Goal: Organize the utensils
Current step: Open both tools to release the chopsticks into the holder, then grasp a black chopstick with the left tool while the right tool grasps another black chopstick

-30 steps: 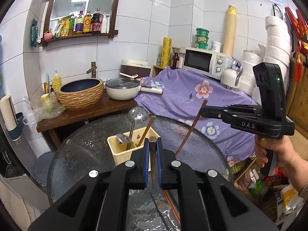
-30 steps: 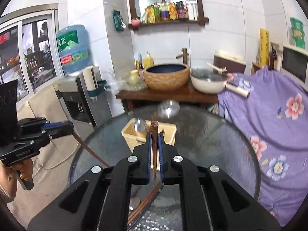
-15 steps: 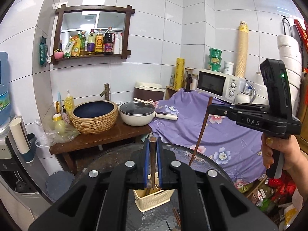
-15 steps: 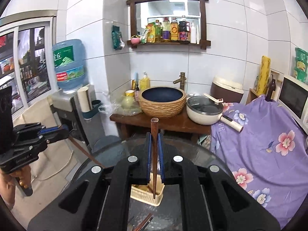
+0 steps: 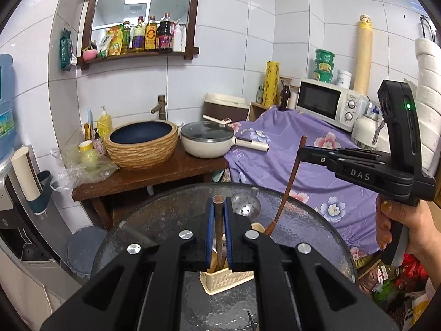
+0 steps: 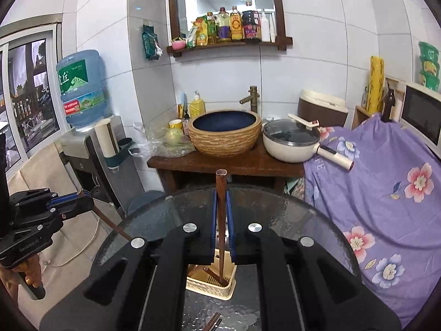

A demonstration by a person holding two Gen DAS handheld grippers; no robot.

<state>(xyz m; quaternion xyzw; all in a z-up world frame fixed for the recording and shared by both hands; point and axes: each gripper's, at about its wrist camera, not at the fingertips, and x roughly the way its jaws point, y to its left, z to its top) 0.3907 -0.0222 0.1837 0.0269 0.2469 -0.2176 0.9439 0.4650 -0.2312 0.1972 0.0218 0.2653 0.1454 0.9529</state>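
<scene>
A brown chopstick [image 5: 219, 231] was pinched upright in the left tongs [image 5: 219, 207], and a second chopstick [image 6: 221, 220] was pinched the same way in the right tongs [image 6: 221, 195]. The cream utensil basket [image 6: 212, 282] stood on the round glass bench [image 6: 289, 207], directly below both tongs, with each stick's long axis close to vertical and its lower end at the basket mouth. A perforated ladle [image 5: 245, 207] was already seen standing in the basket and may crowd the opening. More chopsticks [image 6: 212, 322] were left lying on the bench.

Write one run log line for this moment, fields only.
left tool: shut on chopstick | right tool: shut on chopstick | both above holder
</scene>
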